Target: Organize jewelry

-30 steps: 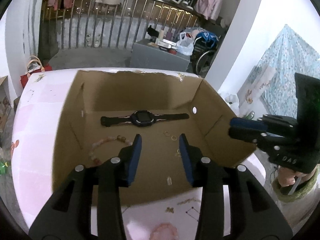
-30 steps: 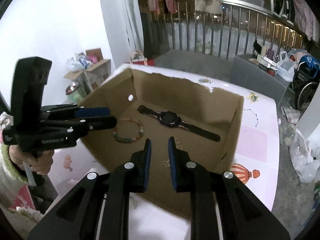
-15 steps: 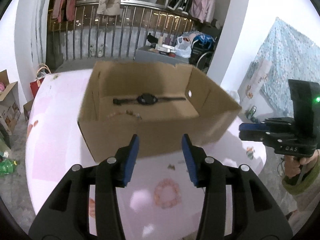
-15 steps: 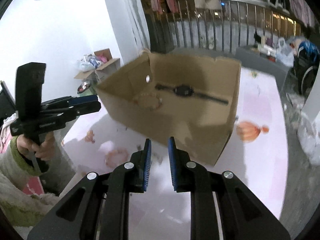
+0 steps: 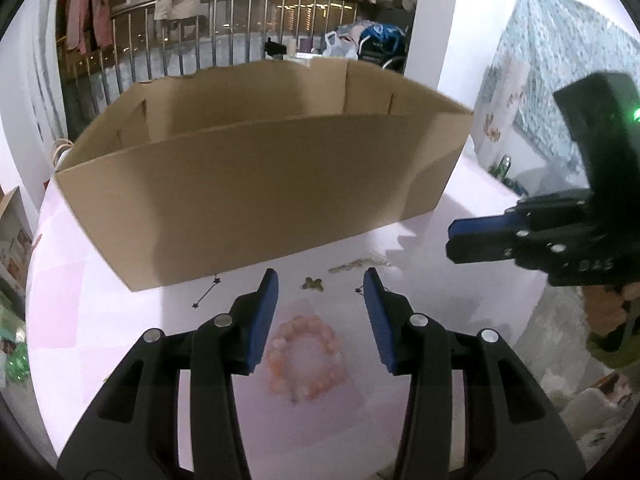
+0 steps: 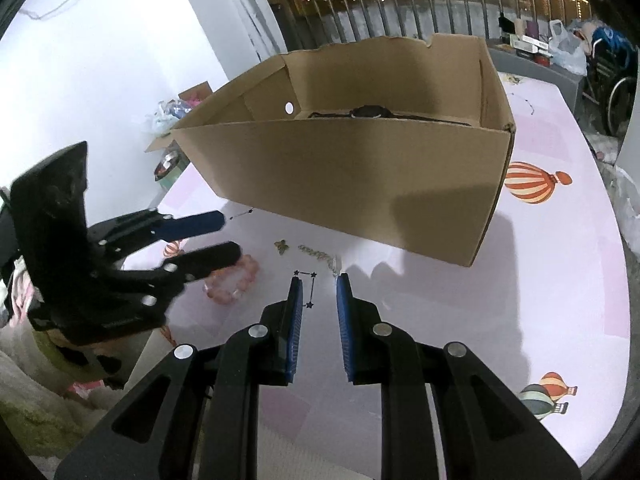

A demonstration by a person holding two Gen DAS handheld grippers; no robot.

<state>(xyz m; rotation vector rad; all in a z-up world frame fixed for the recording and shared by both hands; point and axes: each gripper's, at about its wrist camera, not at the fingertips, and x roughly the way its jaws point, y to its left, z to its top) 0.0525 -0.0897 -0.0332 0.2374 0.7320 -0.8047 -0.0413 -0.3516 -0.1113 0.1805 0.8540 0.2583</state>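
Both grippers hang empty: left gripper (image 5: 320,280) spread above the pink bead bracelet (image 5: 306,356) at lower centre, right gripper (image 6: 318,284) parted narrowly. Beyond lie a butterfly charm (image 5: 313,283) and chain (image 6: 320,255); farthest, the cardboard box (image 6: 360,176) holds a watch (image 6: 366,111).

A cardboard box (image 5: 256,184) stands on the tabletop (image 6: 560,280), with a wristwatch (image 6: 366,112) lying inside along its far wall. On the tabletop before the box's near wall lie a bead bracelet (image 5: 306,354), a small butterfly charm (image 5: 313,284), a chain (image 6: 318,255) beside the charm, and a thin star-tipped piece (image 5: 206,294). The left claw (image 5: 320,316) hangs over the bracelet; the right claw (image 6: 316,320) hangs near the chain.
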